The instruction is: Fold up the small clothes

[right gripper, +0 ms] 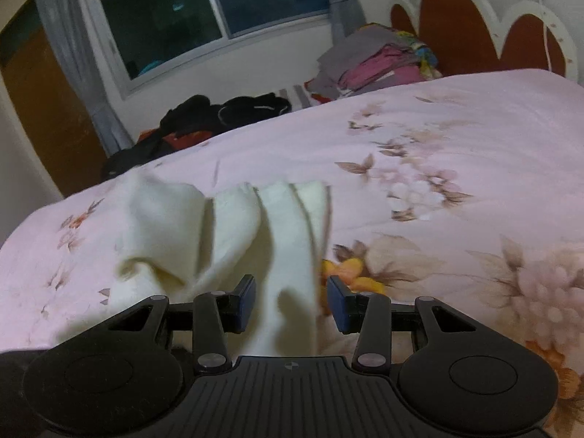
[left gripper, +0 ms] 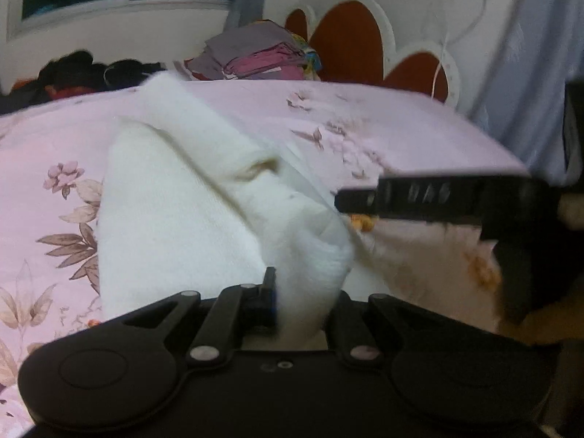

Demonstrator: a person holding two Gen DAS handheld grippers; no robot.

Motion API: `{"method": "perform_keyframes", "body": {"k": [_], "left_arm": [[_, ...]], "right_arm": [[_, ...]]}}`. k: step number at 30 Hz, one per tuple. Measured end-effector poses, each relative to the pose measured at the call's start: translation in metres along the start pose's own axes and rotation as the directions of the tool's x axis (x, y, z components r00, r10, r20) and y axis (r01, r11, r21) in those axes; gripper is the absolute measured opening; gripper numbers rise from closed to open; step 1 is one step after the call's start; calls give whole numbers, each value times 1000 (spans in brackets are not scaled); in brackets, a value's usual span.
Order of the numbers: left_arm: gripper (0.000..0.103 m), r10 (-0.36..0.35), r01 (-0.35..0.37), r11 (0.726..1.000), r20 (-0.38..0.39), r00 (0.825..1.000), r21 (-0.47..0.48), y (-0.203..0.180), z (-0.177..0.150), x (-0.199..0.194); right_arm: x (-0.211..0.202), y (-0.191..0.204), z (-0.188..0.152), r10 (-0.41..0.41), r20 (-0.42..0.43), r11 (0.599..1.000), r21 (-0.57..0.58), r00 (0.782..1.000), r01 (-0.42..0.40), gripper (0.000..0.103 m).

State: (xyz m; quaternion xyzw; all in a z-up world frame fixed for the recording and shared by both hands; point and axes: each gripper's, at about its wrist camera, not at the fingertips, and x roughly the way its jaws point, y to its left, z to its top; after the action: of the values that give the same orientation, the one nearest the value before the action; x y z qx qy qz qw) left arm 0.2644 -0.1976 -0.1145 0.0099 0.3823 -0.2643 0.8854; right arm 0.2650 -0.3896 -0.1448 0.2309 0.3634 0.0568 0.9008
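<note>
Now we are lifting the soft, limp cream knitted garment (left gripper: pixel 175 211) just above the pink floral bedspread (right gripper: pixel 456 127), the left gripper (left gripper: pixel 303 292) clenching one bunched edge while the right gripper (right gripper: pixel 292 299) is straddling another edge unclosed, needing a hem grip.

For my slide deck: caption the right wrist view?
Open right gripper straddles white garment on floral pink bedspread.

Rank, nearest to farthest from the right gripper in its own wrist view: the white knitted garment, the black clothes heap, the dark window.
1. White knitted garment, lying between the open pads of the right gripper.
2. Black clothes heap, at the bed's far edge, left.
3. Dark window, on the wall behind.
</note>
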Motion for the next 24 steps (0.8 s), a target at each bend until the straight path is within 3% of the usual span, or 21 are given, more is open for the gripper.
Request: {"method": "perform_keyframes", "body": {"k": [5, 9, 13, 18, 24], "left_arm": [[16, -39, 40, 996, -23, 999, 76, -17, -5, -5], [22, -81, 85, 993, -61, 995, 82, -22, -15, -17], [26, -83, 83, 997, -48, 995, 2, 3, -15, -40], [25, -16, 15, 991, -2, 1000, -131, 47, -6, -66], [29, 47, -44, 978, 10, 999, -202, 75, -2, -76]], "right_arm": [[-7, -8, 2, 83, -10, 994, 74, 996, -82, 43], [-6, 0, 5, 125, -24, 989, 80, 992, -123, 43], [11, 8, 4, 143, -71, 988, 60, 987, -139, 43], [29, 16, 1, 142, -107, 989, 46, 984, -138, 43], [47, 12, 3, 150, -121, 987, 79, 981, -141, 43]]}}
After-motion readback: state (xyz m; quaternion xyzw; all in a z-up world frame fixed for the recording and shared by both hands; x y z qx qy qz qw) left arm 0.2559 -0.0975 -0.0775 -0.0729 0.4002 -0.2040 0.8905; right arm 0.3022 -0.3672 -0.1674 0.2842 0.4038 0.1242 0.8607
